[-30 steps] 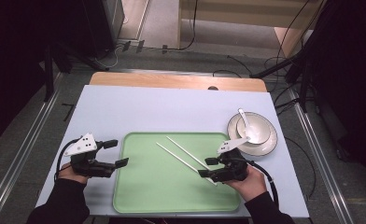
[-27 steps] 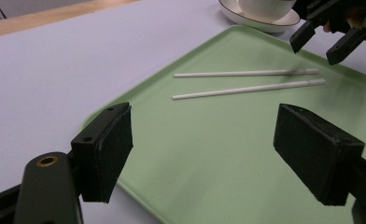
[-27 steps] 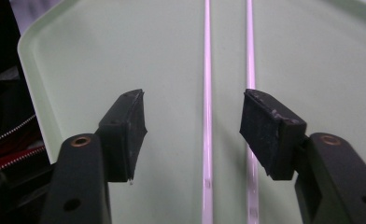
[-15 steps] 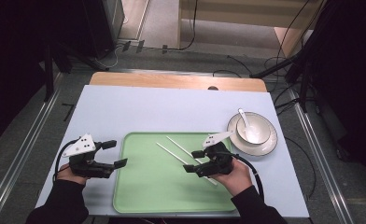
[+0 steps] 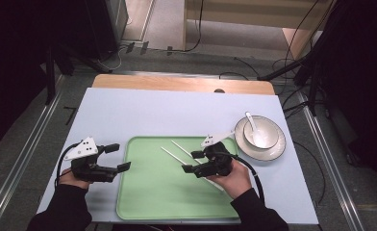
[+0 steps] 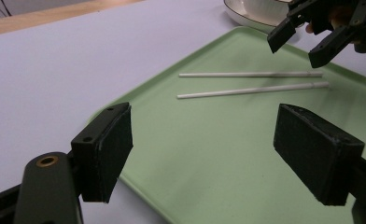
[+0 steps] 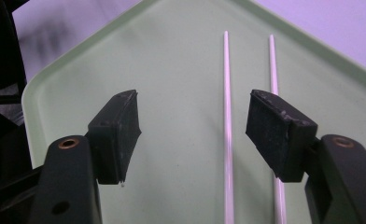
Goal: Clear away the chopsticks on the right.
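Two white chopsticks [image 5: 174, 156] lie side by side on a green tray [image 5: 148, 202]. My right gripper [image 5: 190, 161] hovers over their near ends, pointing left across the tray. Its jaws have just been opening and now stand open. In the right gripper view one chopstick [image 7: 227, 70] runs under the gap of the right gripper [image 7: 195, 130] and the other chopstick [image 7: 272, 56] passes beneath the right-hand jaw; neither is pressed. My left gripper [image 5: 120, 157] rests at the tray's left edge, open, nothing between its pads [image 6: 106, 149]. The left gripper view shows both chopsticks [image 6: 246, 74] and the right gripper [image 6: 300, 42] beyond.
A white plate [image 5: 273, 149] holding a bowl [image 5: 266, 137] with a spoon [image 5: 250, 120] stands right of the tray on the pale blue table top [image 5: 177, 115]. A cable trails from the right gripper towards the table's front edge.
My right gripper has moved left from beside the plate to above the chopsticks on the tray. The left gripper has stayed where it was.
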### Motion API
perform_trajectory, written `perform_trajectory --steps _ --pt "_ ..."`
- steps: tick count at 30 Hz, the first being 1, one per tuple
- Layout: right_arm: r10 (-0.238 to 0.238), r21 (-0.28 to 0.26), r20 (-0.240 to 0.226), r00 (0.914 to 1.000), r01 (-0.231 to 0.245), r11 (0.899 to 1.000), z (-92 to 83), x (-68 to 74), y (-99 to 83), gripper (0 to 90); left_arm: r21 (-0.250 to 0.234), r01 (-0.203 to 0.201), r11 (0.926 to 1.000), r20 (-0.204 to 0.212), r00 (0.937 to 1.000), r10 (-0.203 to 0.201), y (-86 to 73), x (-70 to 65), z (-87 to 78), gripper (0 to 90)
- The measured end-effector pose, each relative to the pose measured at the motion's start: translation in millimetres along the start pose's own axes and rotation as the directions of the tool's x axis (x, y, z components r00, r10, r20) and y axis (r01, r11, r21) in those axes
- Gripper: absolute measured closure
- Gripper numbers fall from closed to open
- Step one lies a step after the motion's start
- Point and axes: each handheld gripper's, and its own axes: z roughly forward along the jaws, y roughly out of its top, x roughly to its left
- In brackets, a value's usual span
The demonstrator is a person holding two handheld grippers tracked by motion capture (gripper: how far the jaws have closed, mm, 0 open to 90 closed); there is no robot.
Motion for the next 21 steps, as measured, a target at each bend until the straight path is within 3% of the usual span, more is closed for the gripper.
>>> perform_trajectory --steps 6,11,15,21 --pt "-0.006 0.005 0.003 1.0 0.006 1.0 9.3 2.5 3.2 40.8 0.024 -0.029 0.9993 0.015 0.9995 0.029 1.5 -3.5 5.7 19.8" --pt "-0.018 0.007 0.011 0.9998 0.018 1.0 18.7 3.3 12.8 45.0 0.022 -0.025 0.9994 0.023 0.9994 0.025 -0.3 1.1 6.2 19.8" --pt "-0.002 -0.002 0.023 0.9997 0.002 1.0 28.7 3.1 22.5 57.2 0.016 -0.025 0.9996 0.037 0.999 0.024 0.4 1.4 7.5 20.0" --pt "0.014 0.041 0.013 0.9998 -0.015 0.999 51.3 -0.8 31.8 73.1 0.015 -0.029 0.9995 0.031 0.9991 0.029 2.4 0.8 8.2 20.0"
